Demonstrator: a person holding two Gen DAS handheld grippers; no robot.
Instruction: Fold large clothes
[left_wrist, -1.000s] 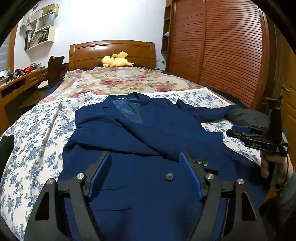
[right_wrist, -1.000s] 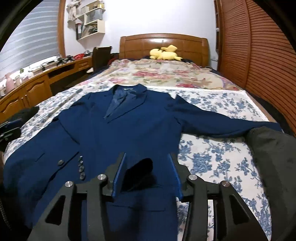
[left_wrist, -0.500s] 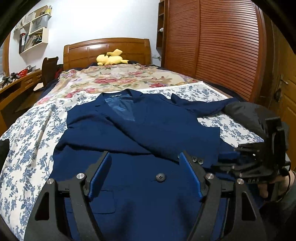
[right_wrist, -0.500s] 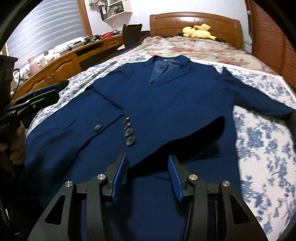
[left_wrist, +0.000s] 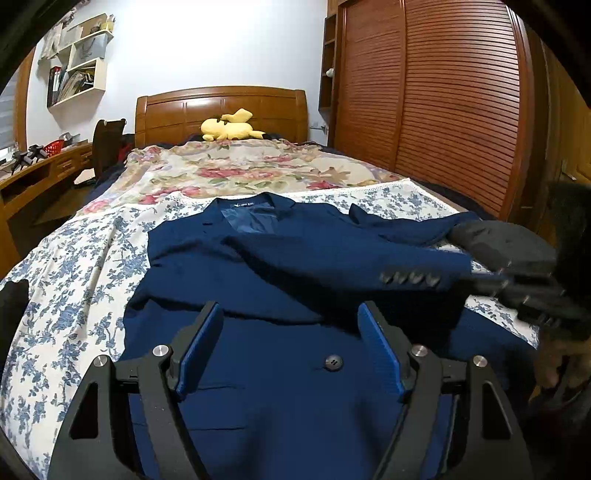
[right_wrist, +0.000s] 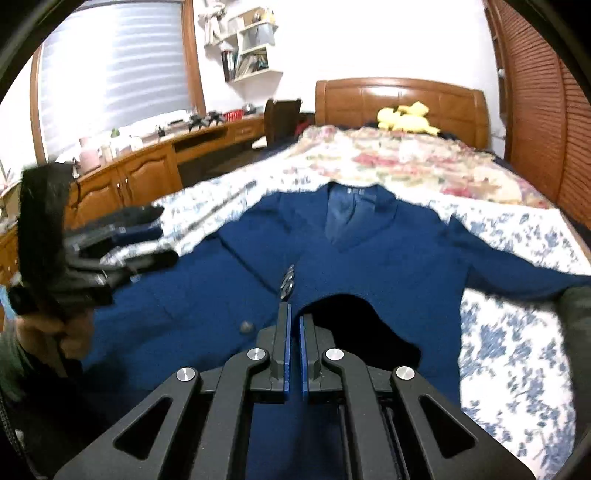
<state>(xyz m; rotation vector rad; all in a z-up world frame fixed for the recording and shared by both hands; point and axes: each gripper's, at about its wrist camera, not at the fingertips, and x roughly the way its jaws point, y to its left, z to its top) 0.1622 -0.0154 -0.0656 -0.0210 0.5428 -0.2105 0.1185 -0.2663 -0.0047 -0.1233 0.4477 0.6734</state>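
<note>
A navy blue suit jacket (left_wrist: 295, 258) lies face up on the bed, collar toward the headboard; it also shows in the right wrist view (right_wrist: 369, 258). One sleeve, with cuff buttons (left_wrist: 410, 277), is stretched across the chest to the right. My right gripper (right_wrist: 293, 317) is shut on that sleeve's cuff and holds it lifted; it appears blurred in the left wrist view (left_wrist: 480, 286). My left gripper (left_wrist: 290, 325) is open and empty, over the jacket's lower front near a button (left_wrist: 333, 362). It shows blurred in the right wrist view (right_wrist: 159, 236).
The bed has a blue-flowered sheet (left_wrist: 74, 258) and a floral blanket (left_wrist: 240, 170). A yellow plush toy (left_wrist: 229, 125) sits at the wooden headboard. A dark garment (left_wrist: 498, 240) lies at the bed's right edge. Wooden wardrobe doors (left_wrist: 443, 92) stand right, a desk (right_wrist: 147, 162) left.
My right gripper has closed on the sleeve cuff and pulled it to the right across the jacket. My left gripper stays open over the jacket's front.
</note>
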